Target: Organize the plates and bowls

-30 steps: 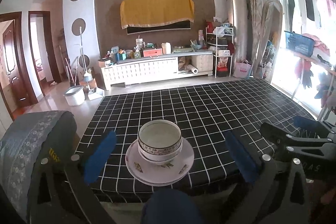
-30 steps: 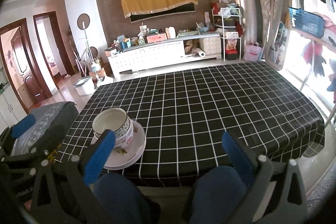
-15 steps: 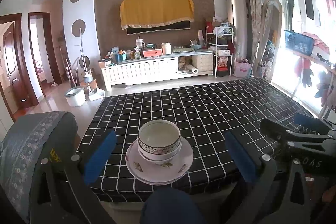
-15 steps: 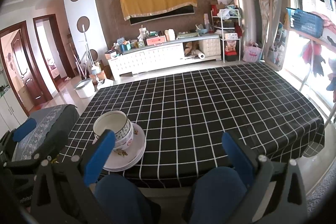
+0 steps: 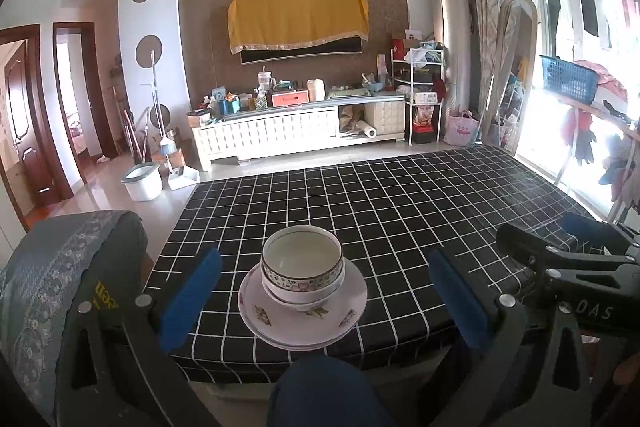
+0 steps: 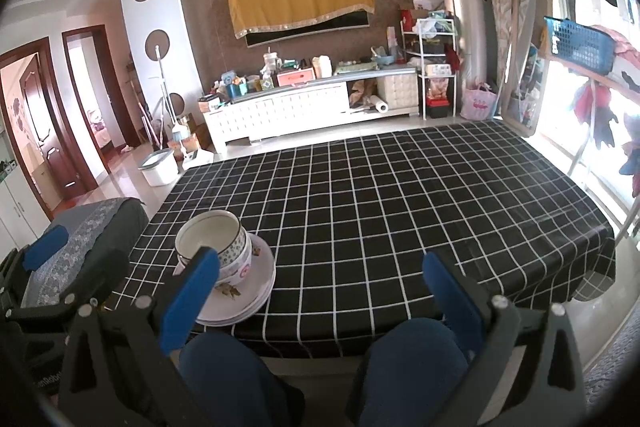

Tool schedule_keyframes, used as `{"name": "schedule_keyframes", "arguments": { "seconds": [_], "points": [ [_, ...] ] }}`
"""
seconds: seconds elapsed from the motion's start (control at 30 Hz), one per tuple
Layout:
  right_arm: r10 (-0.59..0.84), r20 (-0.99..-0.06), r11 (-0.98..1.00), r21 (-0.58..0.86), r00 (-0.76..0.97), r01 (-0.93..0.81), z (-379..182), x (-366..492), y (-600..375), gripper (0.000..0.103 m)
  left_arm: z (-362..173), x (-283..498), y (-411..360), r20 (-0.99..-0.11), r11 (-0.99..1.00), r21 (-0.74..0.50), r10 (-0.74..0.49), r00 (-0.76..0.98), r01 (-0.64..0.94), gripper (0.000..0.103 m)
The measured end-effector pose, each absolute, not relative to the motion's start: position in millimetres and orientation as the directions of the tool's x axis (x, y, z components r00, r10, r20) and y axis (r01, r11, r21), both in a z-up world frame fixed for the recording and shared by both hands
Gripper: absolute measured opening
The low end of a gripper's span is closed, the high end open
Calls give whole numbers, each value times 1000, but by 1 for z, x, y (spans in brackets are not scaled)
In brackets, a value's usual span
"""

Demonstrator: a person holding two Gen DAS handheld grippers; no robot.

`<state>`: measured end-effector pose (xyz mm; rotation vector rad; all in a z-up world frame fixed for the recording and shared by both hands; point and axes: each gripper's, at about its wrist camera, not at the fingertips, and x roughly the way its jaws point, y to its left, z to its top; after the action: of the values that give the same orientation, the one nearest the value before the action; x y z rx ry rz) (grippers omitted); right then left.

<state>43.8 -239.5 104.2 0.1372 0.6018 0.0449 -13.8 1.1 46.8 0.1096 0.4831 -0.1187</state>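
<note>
Two nested floral bowls [image 5: 302,265] sit on a stack of white floral plates [image 5: 344,311] near the front edge of the black checked table [image 5: 400,211]. My left gripper [image 5: 326,285] is open and empty, held back from the table edge with the stack between its blue pads. My right gripper [image 6: 316,285] is open and empty, to the right of the stack; the bowls [image 6: 212,245] and plates [image 6: 252,291] show behind its left pad. The right gripper also shows at the right of the left wrist view [image 5: 576,255].
A chair with a grey patterned cover [image 5: 60,275] stands at the table's left. My knees [image 6: 408,359] are below the front edge. A white TV cabinet [image 5: 280,131] with clutter lines the far wall. A blue basket [image 5: 568,79] sits by the window.
Both grippers have drawn back and risen slightly from the table. The stack of bowls and plates has not moved.
</note>
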Motion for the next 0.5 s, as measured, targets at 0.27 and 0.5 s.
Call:
{"name": "schedule_keyframes", "arguments": {
  "seconds": [0.27, 0.5],
  "points": [
    [71, -555, 992, 127, 829, 0, 108, 43, -239, 103, 46, -13, 1, -469, 987, 74, -94, 878, 145, 103],
    [49, -541, 995, 95, 840, 3, 111, 41, -236, 103, 45, -15, -2, -471, 987, 82, -86, 878, 141, 103]
  ]
}}
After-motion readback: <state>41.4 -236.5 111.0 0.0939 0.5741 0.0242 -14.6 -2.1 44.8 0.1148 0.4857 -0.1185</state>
